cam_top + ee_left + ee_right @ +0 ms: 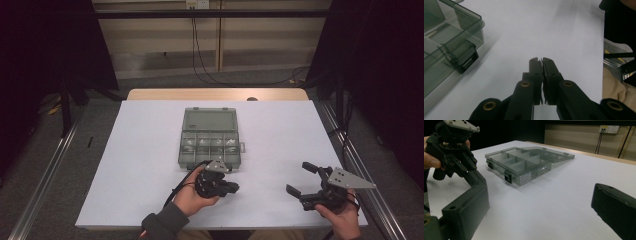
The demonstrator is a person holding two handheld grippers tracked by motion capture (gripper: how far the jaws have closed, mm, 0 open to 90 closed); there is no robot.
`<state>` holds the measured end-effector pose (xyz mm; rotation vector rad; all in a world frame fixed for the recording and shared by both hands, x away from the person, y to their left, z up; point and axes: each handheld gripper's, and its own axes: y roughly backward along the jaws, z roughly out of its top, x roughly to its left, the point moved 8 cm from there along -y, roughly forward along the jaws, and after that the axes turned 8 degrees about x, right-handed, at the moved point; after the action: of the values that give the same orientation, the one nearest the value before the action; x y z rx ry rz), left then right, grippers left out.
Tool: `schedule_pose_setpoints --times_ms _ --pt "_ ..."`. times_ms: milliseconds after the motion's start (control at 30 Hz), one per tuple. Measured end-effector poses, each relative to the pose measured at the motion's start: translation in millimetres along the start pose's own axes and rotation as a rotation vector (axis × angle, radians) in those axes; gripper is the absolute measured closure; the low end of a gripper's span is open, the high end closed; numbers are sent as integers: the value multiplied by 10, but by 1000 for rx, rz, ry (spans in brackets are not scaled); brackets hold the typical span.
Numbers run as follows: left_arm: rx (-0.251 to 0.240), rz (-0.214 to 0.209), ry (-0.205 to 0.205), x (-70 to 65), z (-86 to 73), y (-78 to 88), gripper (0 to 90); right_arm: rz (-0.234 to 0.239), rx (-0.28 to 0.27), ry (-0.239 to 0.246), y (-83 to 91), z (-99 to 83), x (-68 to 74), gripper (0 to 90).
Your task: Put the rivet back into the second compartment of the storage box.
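The box (208, 137) lies open at the middle of the table (135, 165), lid flat behind the compartments. My left gripper (540, 60) sits just before its near edge, jaws pressed together on nothing, a front latch (464, 60) off to one side. My right gripper (301, 178) rests well apart toward the table's near right corner, jaws spread wide and empty.
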<state>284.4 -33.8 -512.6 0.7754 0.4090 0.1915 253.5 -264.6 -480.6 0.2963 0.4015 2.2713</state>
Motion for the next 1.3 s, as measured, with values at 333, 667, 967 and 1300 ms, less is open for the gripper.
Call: schedule_pose_setpoints --times_ms 333,667,967,1300 --pt "-24 15 11 48 69 101 869 1 0 0 3 2 3 12" --pt "-62 36 19 114 162 251 869 -2 1 0 -3 1 4 12" --pt "-86 57 38 203 202 353 869 -7 2 3 -1 -1 -4 11" --pt "-103 74 76 336 205 427 869 -10 -2 -2 5 -2 -15 9"
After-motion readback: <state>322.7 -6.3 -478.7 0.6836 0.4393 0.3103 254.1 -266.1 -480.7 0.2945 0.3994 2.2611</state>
